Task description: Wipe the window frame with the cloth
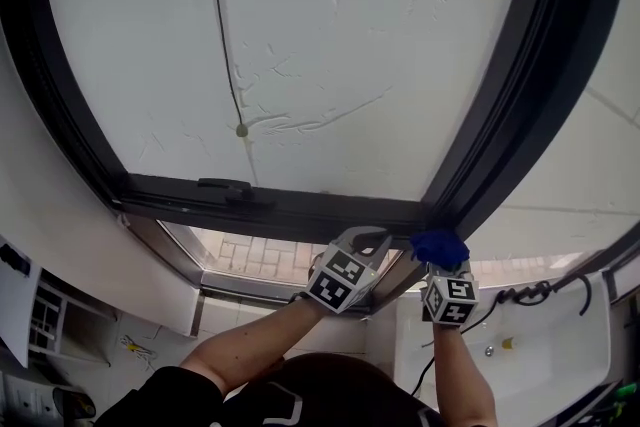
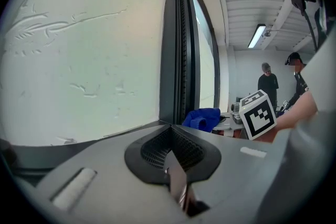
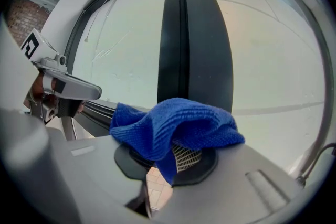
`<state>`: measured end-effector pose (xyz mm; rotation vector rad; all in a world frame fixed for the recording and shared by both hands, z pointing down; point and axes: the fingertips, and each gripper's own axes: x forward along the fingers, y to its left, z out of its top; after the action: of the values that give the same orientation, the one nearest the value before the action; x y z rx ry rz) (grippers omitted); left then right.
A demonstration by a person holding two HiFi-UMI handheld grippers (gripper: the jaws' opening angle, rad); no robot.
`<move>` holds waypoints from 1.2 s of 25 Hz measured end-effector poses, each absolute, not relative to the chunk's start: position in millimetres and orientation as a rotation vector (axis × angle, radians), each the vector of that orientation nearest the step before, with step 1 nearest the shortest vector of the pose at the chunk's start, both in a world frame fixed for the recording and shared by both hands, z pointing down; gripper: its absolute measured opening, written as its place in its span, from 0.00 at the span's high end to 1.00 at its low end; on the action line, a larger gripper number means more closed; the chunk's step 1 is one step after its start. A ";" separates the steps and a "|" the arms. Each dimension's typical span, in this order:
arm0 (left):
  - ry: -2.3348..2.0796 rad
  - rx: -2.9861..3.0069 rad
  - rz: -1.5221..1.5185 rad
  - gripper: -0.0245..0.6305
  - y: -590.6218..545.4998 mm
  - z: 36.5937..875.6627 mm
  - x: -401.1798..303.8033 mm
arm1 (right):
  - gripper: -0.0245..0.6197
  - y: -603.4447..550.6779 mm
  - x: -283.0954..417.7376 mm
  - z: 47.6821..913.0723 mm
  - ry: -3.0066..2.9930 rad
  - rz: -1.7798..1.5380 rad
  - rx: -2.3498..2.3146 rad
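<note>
The dark window frame (image 1: 300, 205) runs along the bottom of a frosted pane and meets a slanted upright (image 1: 520, 85) at the right. A blue cloth (image 1: 438, 247) is bunched at that corner, and my right gripper (image 1: 441, 261) is shut on it just below the frame. In the right gripper view the cloth (image 3: 173, 126) drapes over the right gripper (image 3: 176, 150), with the frame's upright (image 3: 194, 34) straight ahead. My left gripper (image 1: 368, 239) is beside it on the left, under the bottom rail, shut and holding nothing. The left gripper (image 2: 171, 136) looks toward the cloth (image 2: 202, 118).
A dark window handle (image 1: 232, 187) sits on the bottom rail to the left. A thin cord (image 1: 225, 35) hangs over the glass. A white basin (image 1: 540, 345) lies below right. Two people (image 2: 269, 84) stand far back in the room.
</note>
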<state>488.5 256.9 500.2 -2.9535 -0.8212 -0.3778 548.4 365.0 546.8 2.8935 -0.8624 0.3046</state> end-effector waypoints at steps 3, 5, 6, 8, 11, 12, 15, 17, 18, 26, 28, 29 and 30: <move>-0.861 -2.967 -0.344 0.97 262.8 492.4 484.0 | 0.88 365.9 537.0 543.4 -0.850 0.287 2.864; -0.848 -2.959 -0.322 0.97 259.6 489.9 484.3 | 0.88 368.9 530.6 542.6 -0.843 0.271 2.873; -0.830 -2.956 -0.308 0.97 255.7 488.1 485.9 | 0.88 370.9 527.8 541.6 -0.841 0.263 2.889; -0.795 -2.962 -0.287 0.97 245.9 484.7 487.5 | 0.88 374.5 521.9 540.4 -0.838 0.257 2.906; -0.765 -2.975 -0.293 0.97 232.8 485.6 483.7 | 0.88 381.0 512.6 539.4 -0.794 0.264 2.912; -0.753 -2.987 -0.294 0.97 229.7 484.6 483.4 | 0.88 383.1 511.1 537.5 -0.783 0.272 2.917; -0.709 -3.042 -0.299 0.97 225.7 482.3 484.4 | 0.88 386.0 514.4 542.6 -0.799 0.268 2.925; -0.703 -3.046 -0.307 0.97 229.6 485.5 484.1 | 0.88 384.9 517.2 547.1 -0.807 0.267 2.921; -0.716 -3.039 -0.313 0.97 233.4 487.6 483.2 | 0.88 382.6 518.2 547.7 -0.816 0.268 2.918; -0.742 -2.991 -0.368 0.97 244.6 505.4 480.6 | 0.88 359.5 540.3 557.9 -0.882 0.267 2.789; -0.739 -2.978 -0.366 0.97 245.3 506.2 481.2 | 0.88 357.2 546.9 558.2 -0.888 0.263 2.764; -0.736 -2.980 -0.364 0.97 245.5 506.3 482.2 | 0.88 357.2 549.1 557.8 -0.892 0.260 2.759; -0.730 -2.984 -0.366 0.97 245.1 507.1 483.4 | 0.88 357.1 550.0 557.2 -0.900 0.254 2.756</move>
<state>483.4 245.1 507.1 -2.9840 -0.7296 -0.3664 550.0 357.1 557.2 2.7563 -0.8997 0.2539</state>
